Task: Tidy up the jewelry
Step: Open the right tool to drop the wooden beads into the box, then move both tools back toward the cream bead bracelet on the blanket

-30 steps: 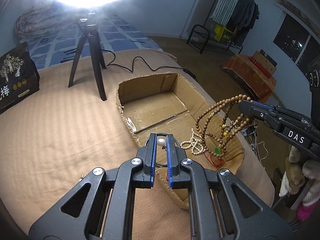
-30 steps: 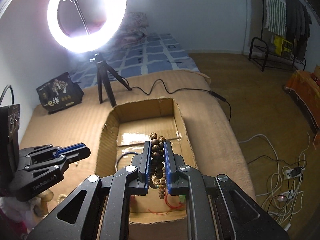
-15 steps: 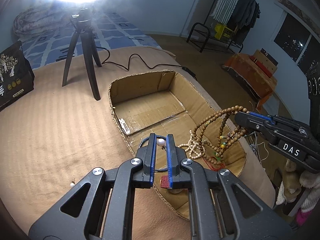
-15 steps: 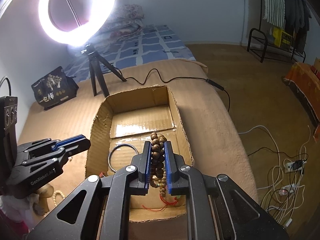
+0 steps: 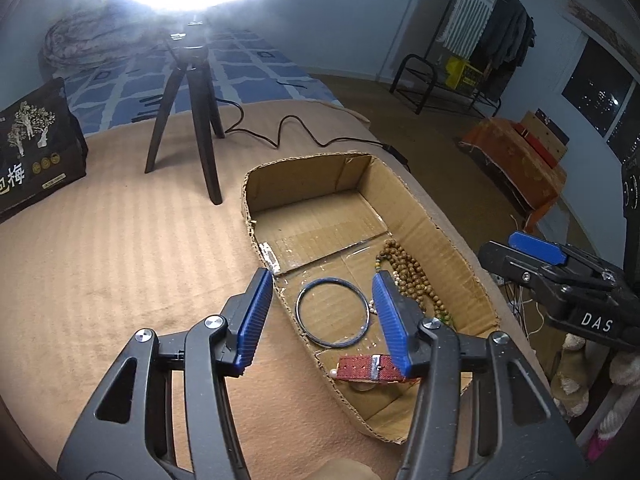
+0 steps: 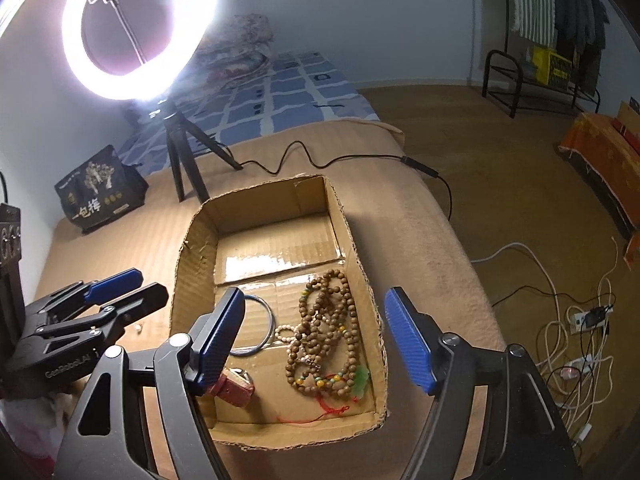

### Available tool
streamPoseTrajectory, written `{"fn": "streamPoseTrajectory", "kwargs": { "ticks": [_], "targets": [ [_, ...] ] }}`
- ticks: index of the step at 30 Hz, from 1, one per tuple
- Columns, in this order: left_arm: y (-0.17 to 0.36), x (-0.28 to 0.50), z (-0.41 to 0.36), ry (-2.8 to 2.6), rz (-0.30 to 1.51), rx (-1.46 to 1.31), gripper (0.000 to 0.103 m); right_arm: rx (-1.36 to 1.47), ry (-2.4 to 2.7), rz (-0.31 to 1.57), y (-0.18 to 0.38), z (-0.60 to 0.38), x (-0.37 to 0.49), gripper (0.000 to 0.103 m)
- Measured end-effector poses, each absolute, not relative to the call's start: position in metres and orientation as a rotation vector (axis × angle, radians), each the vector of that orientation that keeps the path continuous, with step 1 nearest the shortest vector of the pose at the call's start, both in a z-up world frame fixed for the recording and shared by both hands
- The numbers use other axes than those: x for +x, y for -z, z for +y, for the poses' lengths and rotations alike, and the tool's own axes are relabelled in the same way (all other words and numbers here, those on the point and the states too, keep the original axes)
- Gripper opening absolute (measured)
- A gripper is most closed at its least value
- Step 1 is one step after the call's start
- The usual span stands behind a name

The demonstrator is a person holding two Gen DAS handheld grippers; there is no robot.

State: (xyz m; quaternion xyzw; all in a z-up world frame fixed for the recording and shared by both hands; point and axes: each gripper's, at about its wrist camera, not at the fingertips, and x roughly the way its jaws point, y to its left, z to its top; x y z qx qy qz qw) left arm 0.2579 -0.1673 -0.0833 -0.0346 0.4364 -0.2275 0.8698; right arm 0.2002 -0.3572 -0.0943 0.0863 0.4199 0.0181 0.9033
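Hovering spread wide and empty, both grippers leave one stray pearl (image 6: 139,328) outside the cardboard box (image 6: 182,280), just beside the left gripper (image 6: 120,286), well apart from the right gripper (image 6: 316,334).

Both views look down and forward from close above the near end of the cardboard box (image 5: 436,220) (image 6: 200,240), toward the far tripod (image 5: 192,120) (image 6: 180,160). Left view sits left of the box, right view right; both share the box's inside.

Home bedroom: bed (image 6: 304,92), clothes rack (image 6: 560,12).
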Motion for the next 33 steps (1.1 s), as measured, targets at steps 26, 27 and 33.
{"fn": "streamPoseTrajectory", "kwargs": {
  "ticks": [26,27,33],
  "targets": [
    [0.057,0.235,-0.103,0.399,0.877,-0.088,0.062,0.209,-0.091,0.832,0.071,-0.332,0.175,0.073],
    [0.057,0.234,-0.098,0.392,0.878,-0.089,0.062,0.207,-0.097,0.832,0.070,-0.329,0.173,0.073],
    [0.062,0.226,-0.066,0.354,0.895,-0.083,0.062,0.200,-0.146,0.832,0.067,-0.310,0.167,0.073]
  ]
}}
